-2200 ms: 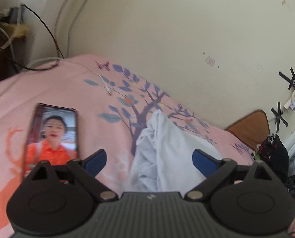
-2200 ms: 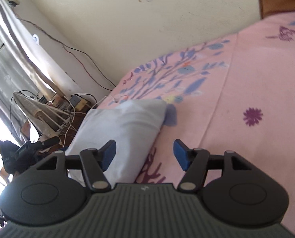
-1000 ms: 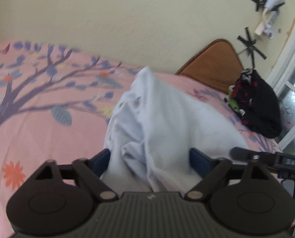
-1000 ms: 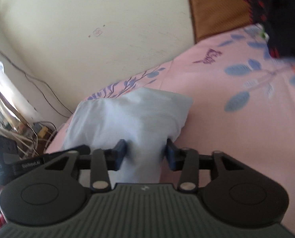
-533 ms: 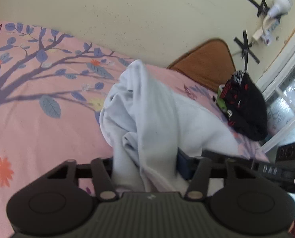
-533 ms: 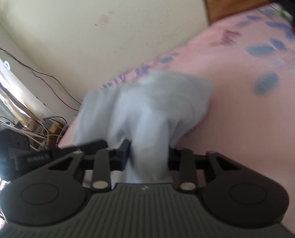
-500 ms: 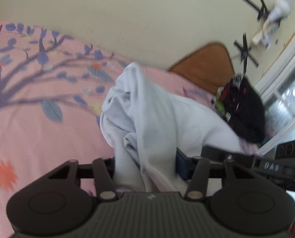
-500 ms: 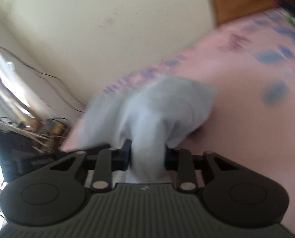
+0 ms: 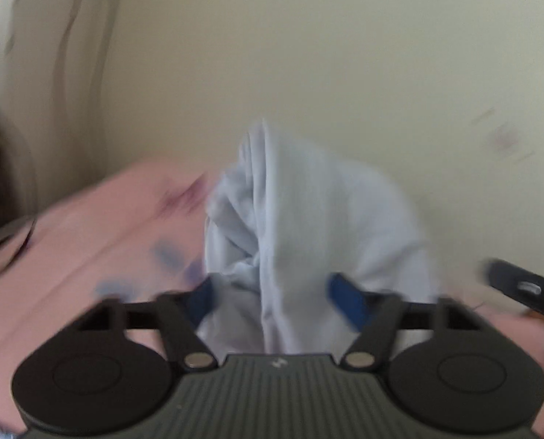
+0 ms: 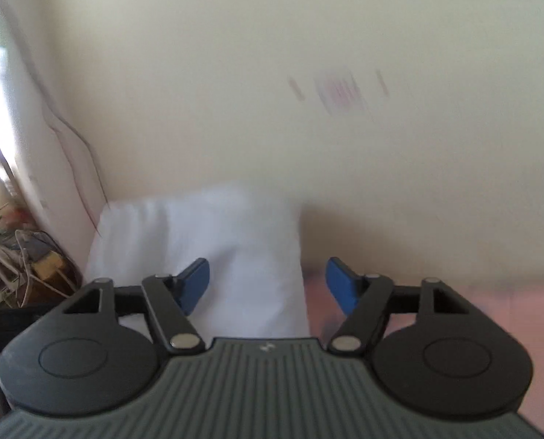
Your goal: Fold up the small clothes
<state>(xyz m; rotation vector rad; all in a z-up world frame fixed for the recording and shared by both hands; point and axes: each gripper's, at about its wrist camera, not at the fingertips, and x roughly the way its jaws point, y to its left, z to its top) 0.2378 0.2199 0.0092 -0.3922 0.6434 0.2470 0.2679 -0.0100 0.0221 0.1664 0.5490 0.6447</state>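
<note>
A pale blue garment [image 9: 308,219] is bunched up on the pink floral bedsheet [image 9: 89,226]. My left gripper [image 9: 272,296] has its blue pads apart with the cloth lying between them; the view is blurred by motion. In the right wrist view the same garment [image 10: 206,241] lies flatter in front of my right gripper [image 10: 268,285], whose jaws stand wide apart, with cloth between the pads but not pinched. Part of the right gripper's black body shows at the right edge of the left wrist view [image 9: 524,289].
A cream wall [image 10: 308,73] rises right behind the bed. Cables and clutter [image 10: 15,248] sit at the far left of the right wrist view. Pink sheet [image 10: 491,300] extends to the right.
Both grippers were shut on the garment half a second ago; now both have opened and let the cloth go. Both cameras have swung sharply, blurring the views.
</note>
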